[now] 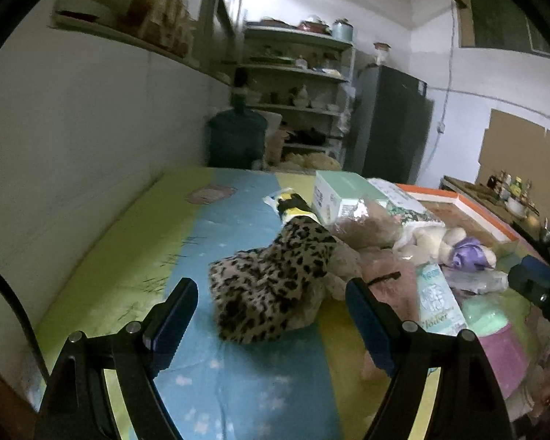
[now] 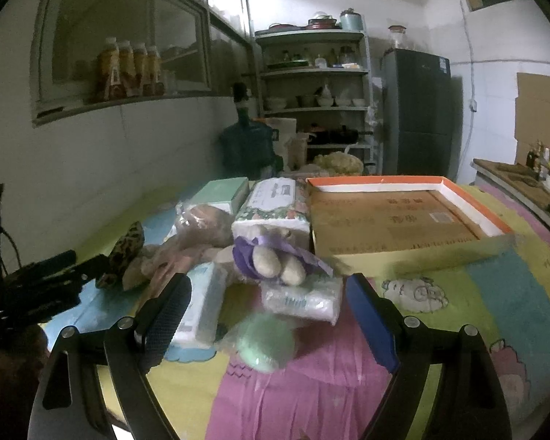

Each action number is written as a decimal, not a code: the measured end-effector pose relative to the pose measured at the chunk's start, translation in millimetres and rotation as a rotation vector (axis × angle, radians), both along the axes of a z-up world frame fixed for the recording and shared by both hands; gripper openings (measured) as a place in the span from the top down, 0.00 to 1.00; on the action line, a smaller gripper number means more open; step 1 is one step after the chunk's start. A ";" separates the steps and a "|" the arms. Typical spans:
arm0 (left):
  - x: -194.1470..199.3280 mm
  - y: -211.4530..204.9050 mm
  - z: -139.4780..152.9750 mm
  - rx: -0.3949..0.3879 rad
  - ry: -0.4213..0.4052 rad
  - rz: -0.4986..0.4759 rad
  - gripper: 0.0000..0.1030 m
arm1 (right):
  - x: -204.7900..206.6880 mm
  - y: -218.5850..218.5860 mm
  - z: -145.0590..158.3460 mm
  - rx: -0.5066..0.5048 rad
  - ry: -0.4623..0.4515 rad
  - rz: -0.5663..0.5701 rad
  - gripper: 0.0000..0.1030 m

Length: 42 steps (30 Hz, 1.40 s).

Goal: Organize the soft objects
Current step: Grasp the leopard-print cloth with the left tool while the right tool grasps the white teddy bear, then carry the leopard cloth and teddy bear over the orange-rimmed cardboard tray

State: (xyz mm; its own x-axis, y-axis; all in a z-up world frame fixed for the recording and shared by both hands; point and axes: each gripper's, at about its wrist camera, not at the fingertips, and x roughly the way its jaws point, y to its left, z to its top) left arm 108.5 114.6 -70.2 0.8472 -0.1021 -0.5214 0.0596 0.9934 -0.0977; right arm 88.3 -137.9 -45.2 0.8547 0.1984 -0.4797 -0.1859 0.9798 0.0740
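Status: little or nothing sorted, by the look of it. The box (image 2: 403,216), orange-rimmed with a cardboard floor, sits at the far right of the counter (image 2: 495,293) and shows no contents. All soft goods lie in one heap left of it: leopard cloth (image 1: 271,286) nearest the left side, brown plush (image 2: 205,220) in clear wrap, white plush (image 2: 275,260) with a purple bow, tissue packs (image 2: 271,205), a wipes pack (image 2: 201,308), a green sponge (image 2: 266,341) nearest the right gripper.

Left gripper (image 1: 271,311): jaws spread, holding nothing, poised just short of the leopard cloth. Right gripper (image 2: 269,311): jaws spread, empty, with the sponge and a clear pack (image 2: 304,299) lying between the fingers' line of sight.

Remaining: every item is, in my judgement, yet to be moved.

Not determinable: the left view is blurred and dim; pack print is unreadable; what lies under the heap is hidden; the box's near corner interior is screened by its wall.
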 end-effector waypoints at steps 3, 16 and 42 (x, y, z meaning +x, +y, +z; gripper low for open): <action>14.6 -6.7 -6.4 0.000 0.025 -0.031 0.31 | 2.4 0.7 0.4 -0.001 0.002 0.004 0.15; 43.8 -10.3 -16.4 -0.051 0.077 -0.036 0.90 | 48.1 8.6 -0.5 -0.078 0.042 0.076 0.15; 8.9 -9.8 38.0 -0.102 -0.068 -0.002 0.92 | 47.3 -13.3 27.4 -0.030 -0.023 0.157 0.83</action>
